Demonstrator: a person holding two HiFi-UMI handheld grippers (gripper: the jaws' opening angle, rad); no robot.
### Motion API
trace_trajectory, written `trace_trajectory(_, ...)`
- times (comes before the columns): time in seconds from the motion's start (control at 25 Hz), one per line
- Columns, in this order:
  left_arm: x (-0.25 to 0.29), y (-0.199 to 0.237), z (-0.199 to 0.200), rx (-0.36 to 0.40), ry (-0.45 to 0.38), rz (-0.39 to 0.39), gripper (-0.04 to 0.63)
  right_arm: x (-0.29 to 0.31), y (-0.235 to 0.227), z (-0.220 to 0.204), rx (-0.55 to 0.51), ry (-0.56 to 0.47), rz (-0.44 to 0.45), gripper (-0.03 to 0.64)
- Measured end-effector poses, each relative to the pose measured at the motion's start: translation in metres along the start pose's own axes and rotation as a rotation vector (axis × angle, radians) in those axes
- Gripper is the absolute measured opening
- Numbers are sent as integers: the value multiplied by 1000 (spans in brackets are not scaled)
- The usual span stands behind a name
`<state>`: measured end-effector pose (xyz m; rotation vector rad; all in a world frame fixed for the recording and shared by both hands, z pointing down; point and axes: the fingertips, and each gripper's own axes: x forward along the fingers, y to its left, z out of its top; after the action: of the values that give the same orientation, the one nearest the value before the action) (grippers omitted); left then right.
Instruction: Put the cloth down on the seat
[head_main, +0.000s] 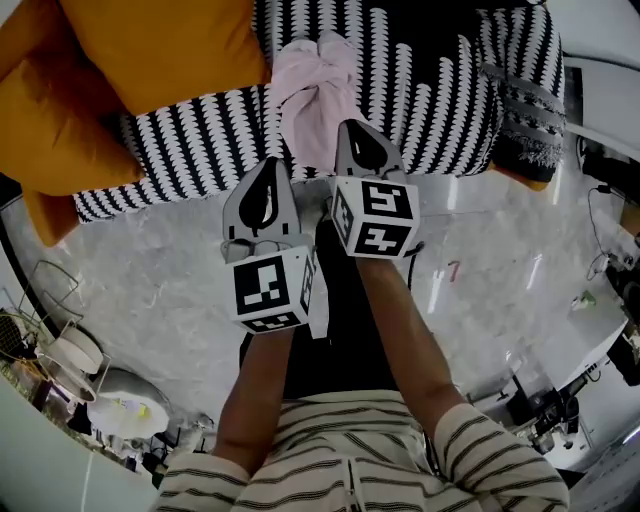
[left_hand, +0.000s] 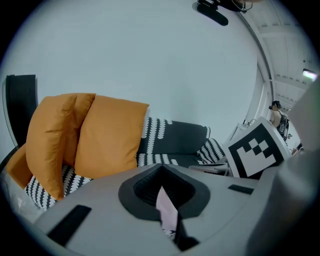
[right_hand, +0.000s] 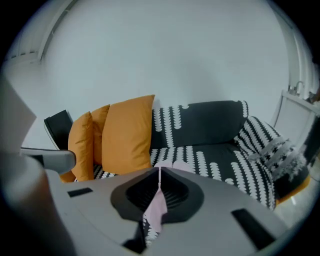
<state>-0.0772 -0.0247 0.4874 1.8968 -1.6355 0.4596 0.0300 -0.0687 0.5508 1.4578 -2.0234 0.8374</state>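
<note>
Over the sofa's front edge: left gripper (head_main: 268, 175), jaws pressed together on a fold of the pink cloth (head_main: 312, 90). Right gripper (head_main: 352, 135) just beside it, jaws likewise pinching the cloth. Cloth bunched ahead of both grippers, over the black-and-white patterned seat (head_main: 420, 90). Orange cushions (head_main: 160, 40) piled at the seat's left end. Pale marbled floor (head_main: 150, 270) in front of the sofa. Striped sleeves (head_main: 470, 460) at the bottom of the head view.

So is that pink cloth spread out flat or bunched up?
Bunched up. The pink cloth is gathered in crumpled folds, pinched by the left hand-held gripper and right hand-held gripper.
</note>
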Motion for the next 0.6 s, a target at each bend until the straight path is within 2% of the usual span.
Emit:
trace_trajectory(0.32, -28, -6, 35, 23, -38, -22, 3, -44, 15, 32, -16, -53, 55, 14)
trace_trajectory(0.6, -42, -25, 77, 72, -95, -56, 3, -80, 25, 62, -41, -90, 84, 14)
